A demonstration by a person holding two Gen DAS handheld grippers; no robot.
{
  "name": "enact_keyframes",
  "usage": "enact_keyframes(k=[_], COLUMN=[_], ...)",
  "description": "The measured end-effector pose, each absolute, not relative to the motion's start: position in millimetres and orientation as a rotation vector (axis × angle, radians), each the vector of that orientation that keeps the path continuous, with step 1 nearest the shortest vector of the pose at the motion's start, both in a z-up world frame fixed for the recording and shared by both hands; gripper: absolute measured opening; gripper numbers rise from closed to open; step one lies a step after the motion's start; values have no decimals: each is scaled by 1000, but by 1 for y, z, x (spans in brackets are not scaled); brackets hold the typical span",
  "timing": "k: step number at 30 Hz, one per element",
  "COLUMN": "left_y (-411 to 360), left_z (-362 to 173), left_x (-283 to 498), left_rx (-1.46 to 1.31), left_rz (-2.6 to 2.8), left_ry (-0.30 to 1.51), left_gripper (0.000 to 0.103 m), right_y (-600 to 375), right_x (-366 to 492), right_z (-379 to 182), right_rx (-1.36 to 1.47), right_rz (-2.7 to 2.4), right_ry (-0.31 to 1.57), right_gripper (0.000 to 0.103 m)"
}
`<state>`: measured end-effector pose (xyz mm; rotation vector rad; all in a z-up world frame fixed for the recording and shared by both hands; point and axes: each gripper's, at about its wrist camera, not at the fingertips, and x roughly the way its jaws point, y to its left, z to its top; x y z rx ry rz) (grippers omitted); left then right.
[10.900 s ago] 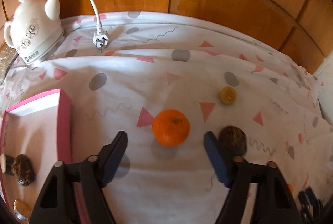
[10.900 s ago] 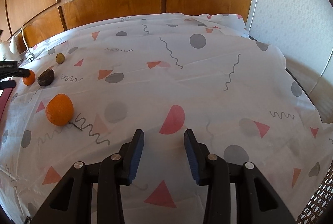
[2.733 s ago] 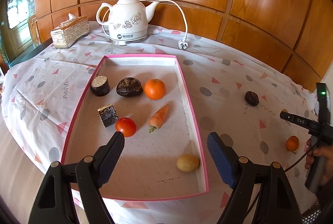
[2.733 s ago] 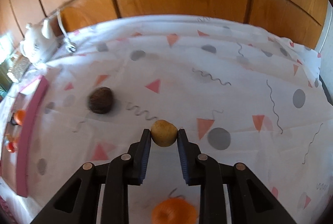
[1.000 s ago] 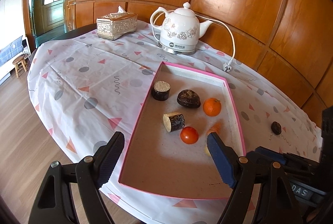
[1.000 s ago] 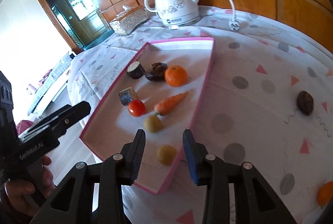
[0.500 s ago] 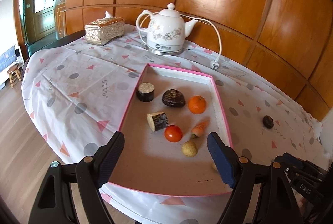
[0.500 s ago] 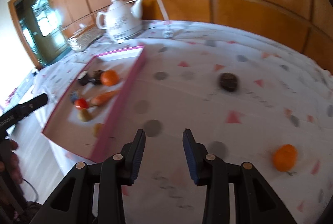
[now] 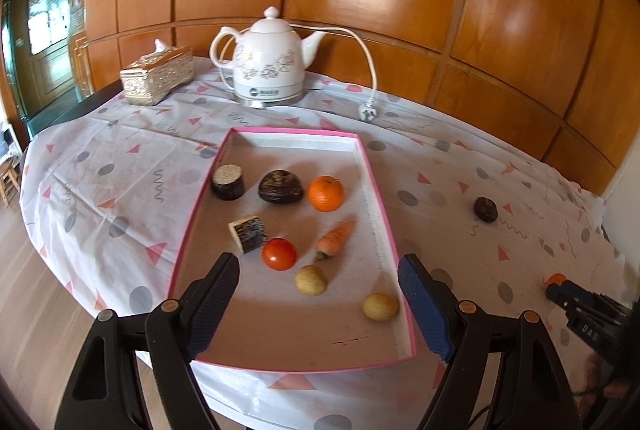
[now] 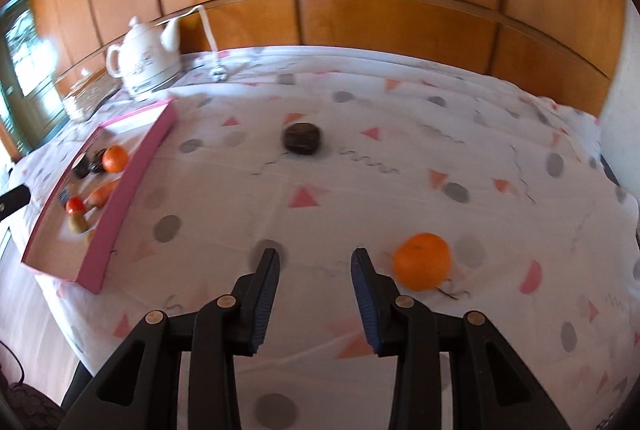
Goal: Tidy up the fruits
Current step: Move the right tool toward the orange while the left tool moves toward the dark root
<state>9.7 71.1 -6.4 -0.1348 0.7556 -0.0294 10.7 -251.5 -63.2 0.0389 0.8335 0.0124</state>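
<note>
Although my right claw hung over the cloth with its jaws parted about an orange's width and nothing between them, the loose orange lay just to the right of the right fingertip, near it but not touching. It sat on the cloth well apart from the pink tray, which stood off to the left. Farther ahead, nearer the wall, a dark round fruit also lay outside the tray.

I judged the orange would be light, round and fairly firm, with a dimpled skin that the ribbed pads could grip well enough. Being a ball, it could roll off if one pad nudged it first, so I reckoned the hold should be across its widest middle, both pads closing level and gently enough not to bruise it. The claw would need to shift right and spread a little more to straddle it.

My left claw was wide open and empty, hanging over the near end of the tray. Inside the tray lay another orange, a carrot, a tomato, two small tan fruits and three dark pieces. By my reckoning, two fruits were left to bring in.
</note>
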Motion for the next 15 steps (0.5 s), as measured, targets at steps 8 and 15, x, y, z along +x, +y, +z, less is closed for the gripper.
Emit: enact_keyframes(k=[8, 15], left_y=[47, 16], left_z=[-5, -4], left_x=[12, 21], left_rx=[-85, -27], left_rz=[-116, -217], left_ry=[767, 785], left_gripper=[82, 82], right_y=[-288, -324], right_x=[0, -11], right_z=[-59, -60], right_rx=[80, 124], right_rz=[-97, -207], right_ry=[812, 816], right_gripper=[38, 38])
